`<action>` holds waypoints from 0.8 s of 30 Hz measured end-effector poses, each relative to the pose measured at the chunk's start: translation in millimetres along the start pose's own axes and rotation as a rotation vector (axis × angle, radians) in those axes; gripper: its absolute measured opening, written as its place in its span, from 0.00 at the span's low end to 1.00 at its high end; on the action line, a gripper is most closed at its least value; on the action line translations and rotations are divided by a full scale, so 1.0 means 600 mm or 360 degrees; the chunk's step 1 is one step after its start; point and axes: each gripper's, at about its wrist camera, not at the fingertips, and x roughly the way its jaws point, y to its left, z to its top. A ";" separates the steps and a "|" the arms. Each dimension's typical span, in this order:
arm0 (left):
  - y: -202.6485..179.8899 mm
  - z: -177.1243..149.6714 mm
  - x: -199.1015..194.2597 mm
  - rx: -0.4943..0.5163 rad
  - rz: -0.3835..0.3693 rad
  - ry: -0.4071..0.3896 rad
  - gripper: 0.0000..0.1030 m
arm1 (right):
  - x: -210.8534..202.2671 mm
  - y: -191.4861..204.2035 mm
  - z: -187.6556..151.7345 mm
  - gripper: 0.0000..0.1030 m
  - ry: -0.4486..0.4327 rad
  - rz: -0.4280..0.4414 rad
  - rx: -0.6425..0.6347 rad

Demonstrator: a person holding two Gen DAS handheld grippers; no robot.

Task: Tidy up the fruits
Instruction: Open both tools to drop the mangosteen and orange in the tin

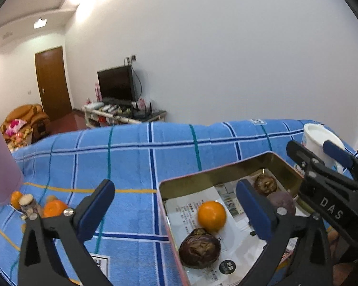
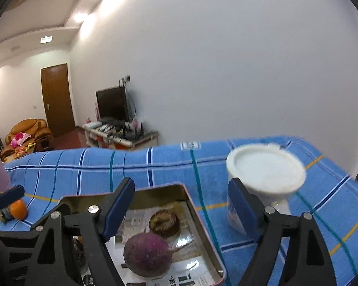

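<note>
Left wrist view: left claw [image 1: 174, 205] wide, empty; loose oranges [image 1: 53, 208] lie left, toward table's left edge. Right claw [image 2: 181, 205] wide, empty, farther, over tin [image 2: 202, 217].

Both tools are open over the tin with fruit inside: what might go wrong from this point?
1. The right tool hangs close beside the left tool over the metal tin; they may collide on the next reach.
2. The white lidded tub stands right by the right tool's outer finger; a sideways swing might tip it.
3. The orange lies loose in the tin against a dark wrinkled fruit; a nudge could roll it.
</note>
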 end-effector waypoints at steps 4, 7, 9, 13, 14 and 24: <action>0.013 -0.003 -0.017 0.0020 0.0066 -0.0063 1.00 | -0.028 0.016 0.002 0.80 -0.0155 -0.0055 -0.0078; 0.026 -0.012 -0.021 0.0001 0.0109 -0.0060 1.00 | -0.034 0.025 -0.002 0.80 -0.0166 -0.0069 -0.0109; 0.034 -0.018 -0.022 -0.0004 0.0154 -0.0060 1.00 | -0.033 0.026 -0.003 0.80 -0.0150 -0.0066 -0.0117; 0.044 -0.025 -0.020 0.0000 0.0212 -0.0063 1.00 | -0.039 0.020 -0.003 0.80 -0.0160 -0.0063 -0.0090; 0.045 -0.026 -0.020 0.0002 0.0218 -0.0059 1.00 | -0.042 0.018 -0.003 0.80 -0.0165 -0.0061 -0.0076; 0.065 -0.046 -0.031 0.0056 0.0261 -0.0017 1.00 | -0.061 0.017 -0.008 0.80 -0.0174 -0.0101 -0.0014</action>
